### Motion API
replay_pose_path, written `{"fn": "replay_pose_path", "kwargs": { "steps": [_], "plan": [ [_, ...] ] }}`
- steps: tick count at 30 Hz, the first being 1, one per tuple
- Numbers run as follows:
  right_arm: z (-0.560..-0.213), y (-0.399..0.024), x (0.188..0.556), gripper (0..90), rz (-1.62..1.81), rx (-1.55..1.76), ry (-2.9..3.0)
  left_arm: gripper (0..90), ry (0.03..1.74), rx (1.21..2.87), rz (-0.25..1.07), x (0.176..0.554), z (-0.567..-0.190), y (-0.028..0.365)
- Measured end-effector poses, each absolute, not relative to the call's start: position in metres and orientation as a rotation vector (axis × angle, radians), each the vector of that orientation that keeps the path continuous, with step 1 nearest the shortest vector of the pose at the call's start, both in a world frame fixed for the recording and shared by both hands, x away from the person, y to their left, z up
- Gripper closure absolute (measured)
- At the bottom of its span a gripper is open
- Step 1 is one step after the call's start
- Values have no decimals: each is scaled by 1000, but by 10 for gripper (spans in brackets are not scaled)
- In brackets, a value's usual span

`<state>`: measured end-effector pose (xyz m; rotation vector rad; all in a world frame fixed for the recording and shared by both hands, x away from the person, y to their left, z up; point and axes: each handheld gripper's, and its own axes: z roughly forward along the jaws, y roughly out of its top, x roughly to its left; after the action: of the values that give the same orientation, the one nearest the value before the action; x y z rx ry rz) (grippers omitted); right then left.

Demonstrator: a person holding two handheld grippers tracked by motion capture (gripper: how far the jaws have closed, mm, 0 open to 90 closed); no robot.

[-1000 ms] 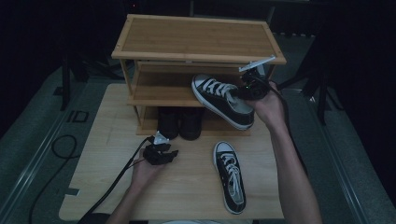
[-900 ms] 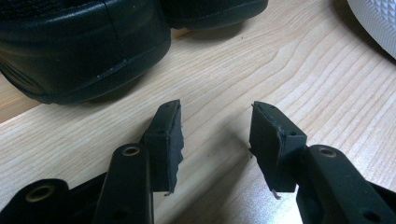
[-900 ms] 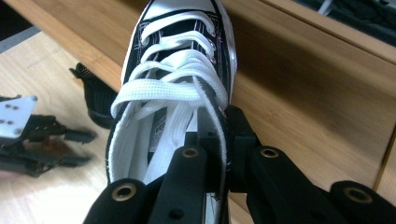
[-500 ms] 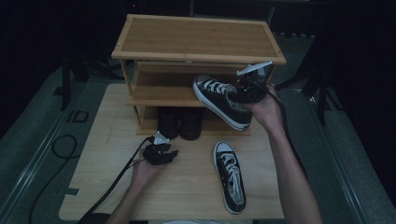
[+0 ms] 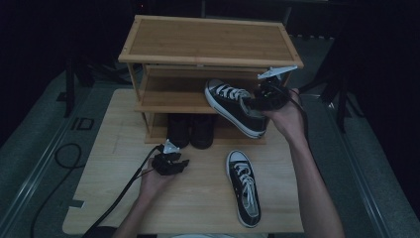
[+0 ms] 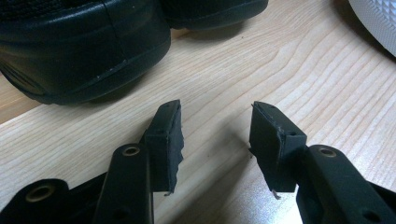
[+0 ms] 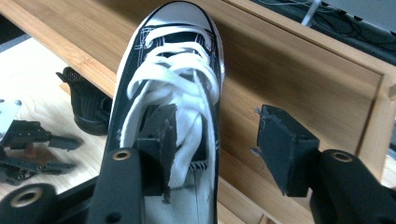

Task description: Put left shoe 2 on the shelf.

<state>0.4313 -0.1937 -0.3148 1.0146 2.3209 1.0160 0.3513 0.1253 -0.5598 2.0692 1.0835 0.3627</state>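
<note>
A black canvas sneaker with white laces (image 5: 233,101) (image 7: 173,70) lies tilted with its toe on the middle shelf of a bamboo shoe rack (image 5: 208,39), its heel out over the shelf's front edge. My right gripper (image 5: 262,99) (image 7: 215,144) is at the heel, open: one jaw sits inside the shoe's mouth, the other stands well clear of its side. The matching sneaker (image 5: 243,186) lies flat on the wooden table (image 5: 198,208). My left gripper (image 5: 177,163) (image 6: 215,135) rests open on the table, nothing between its jaws.
A pair of black shoes (image 5: 190,130) (image 6: 79,46) stands on the rack's bottom level, just ahead of the left gripper. The rack's top board is bare. A black cable (image 5: 119,193) trails off the table's front left. Dark floor surrounds the table.
The right gripper and the sneaker have edged slightly up and in toward the middle shelf. The left gripper and the sneaker on the table have stayed put.
</note>
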Motion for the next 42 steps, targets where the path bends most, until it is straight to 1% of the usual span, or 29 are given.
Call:
{"fn": "replay_pose_path", "kwargs": {
  "steps": [8,9,10,17,26,27,28,31,32,33,37,39,41,42],
  "plan": [
    [-306,-201,420,423,1063,988,2297,561,1087,2103,438,348,-559,118],
    [-303,-204,417,421,1072,980,2293,595,1086,2105,423,348,-558,117],
    [-302,-205,415,419,1076,973,2290,607,1080,2097,410,348,-557,115],
    [-293,-213,403,419,1077,938,2279,625,977,2123,404,343,-548,90],
    [-289,-226,402,475,1042,958,2257,624,957,2073,354,351,-539,66],
    [-288,-228,401,486,1039,955,2245,624,945,2063,351,354,-535,57],
    [-287,-233,400,504,1048,961,2223,633,938,2060,355,354,-534,54],
    [-286,-237,399,518,1054,979,2211,685,927,2061,358,357,-531,48],
    [-286,-240,399,524,1057,987,2201,685,921,2045,372,358,-529,42],
    [-286,-245,399,532,1068,1004,2184,731,918,2053,377,360,-528,39],
    [-291,-256,395,550,1053,1030,2173,808,910,2057,424,365,-526,25],
    [-294,-261,394,561,1043,1053,2169,845,938,2036,425,371,-527,19],
    [-297,-267,393,591,1038,1072,2165,893,959,2053,462,376,-531,12],
    [-299,-268,393,602,1025,1076,2168,898,974,2044,454,379,-533,9]
  ]
}}
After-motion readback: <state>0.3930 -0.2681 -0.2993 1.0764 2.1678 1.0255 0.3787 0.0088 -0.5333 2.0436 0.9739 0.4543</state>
